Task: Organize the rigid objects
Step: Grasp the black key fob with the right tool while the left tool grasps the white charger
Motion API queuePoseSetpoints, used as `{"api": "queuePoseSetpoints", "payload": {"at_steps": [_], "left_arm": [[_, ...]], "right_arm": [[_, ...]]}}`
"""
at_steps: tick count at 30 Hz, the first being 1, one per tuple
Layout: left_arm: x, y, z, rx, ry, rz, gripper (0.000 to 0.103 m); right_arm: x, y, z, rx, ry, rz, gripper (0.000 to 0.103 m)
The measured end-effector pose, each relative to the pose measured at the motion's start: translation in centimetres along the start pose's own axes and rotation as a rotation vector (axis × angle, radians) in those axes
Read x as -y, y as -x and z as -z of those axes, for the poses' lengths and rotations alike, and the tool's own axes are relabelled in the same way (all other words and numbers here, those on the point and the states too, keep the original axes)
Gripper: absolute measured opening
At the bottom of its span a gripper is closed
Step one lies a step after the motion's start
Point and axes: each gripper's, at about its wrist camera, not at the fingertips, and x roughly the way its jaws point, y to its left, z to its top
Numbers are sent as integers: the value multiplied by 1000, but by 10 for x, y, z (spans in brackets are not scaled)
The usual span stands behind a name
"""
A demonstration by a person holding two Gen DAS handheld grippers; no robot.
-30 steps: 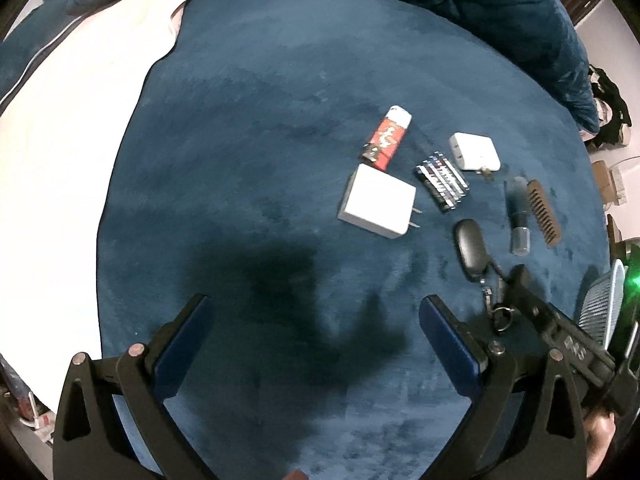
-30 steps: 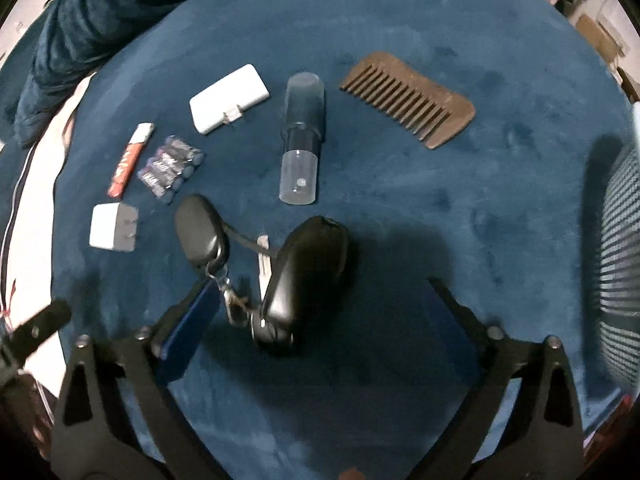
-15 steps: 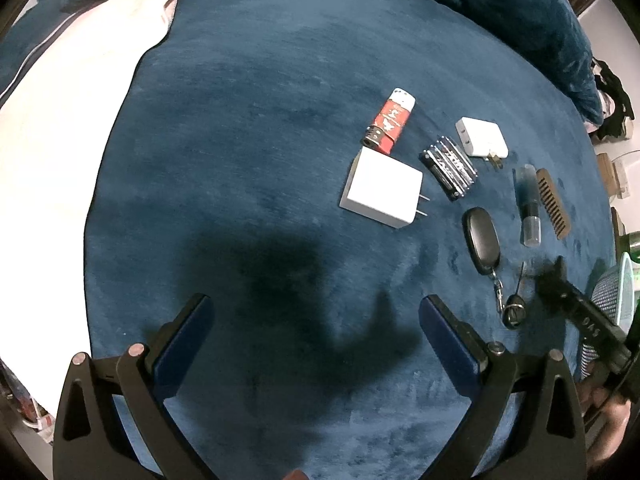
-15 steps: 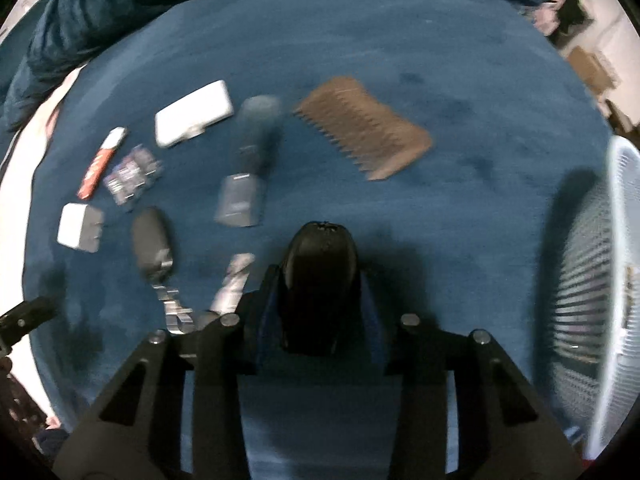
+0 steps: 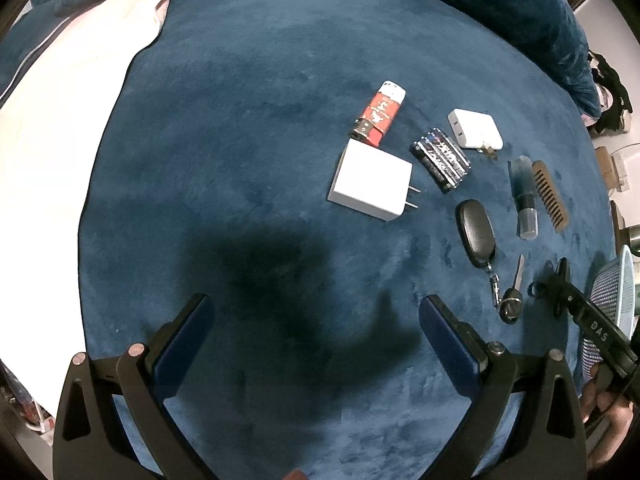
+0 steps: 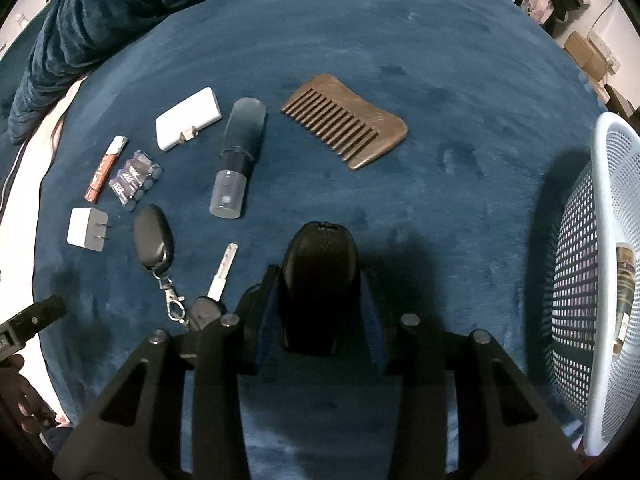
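The right gripper (image 6: 320,316) is clamped on a black oval fob (image 6: 319,276), long axis along the fingers, with the white mesh basket (image 6: 600,200) just to its right (nearer this hand); the left gripper (image 5: 316,328) hangs wide open, holding nothing

Left tool (image 5: 316,340) (jaws wide) hovers over the blue blanket (image 5: 248,152).

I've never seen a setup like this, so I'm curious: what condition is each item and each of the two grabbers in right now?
Right gripper: shut on the black device.
Left gripper: open, holding nothing.
Spray bottle: lying on its side, cap on.
Wooden comb: lying flat.
Key fob: flat, clipped to the key.
Batteries: bundled together.
White basket: something already lies inside.
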Motion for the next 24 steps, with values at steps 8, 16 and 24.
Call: {"api": "queuePoseSetpoints", "payload": {"at_steps": [8, 16, 24], "left_arm": [[6, 0, -29, 12, 85, 37, 102], [39, -30, -78, -8, 31, -32, 99], [43, -53, -80, -54, -2, -5, 67]], "right_arm": [[-7, -13, -7, -4, 16, -12, 39], [-6, -25, -7, -32, 16, -41, 40], [-6, -32, -9, -42, 21, -58, 39]]}}
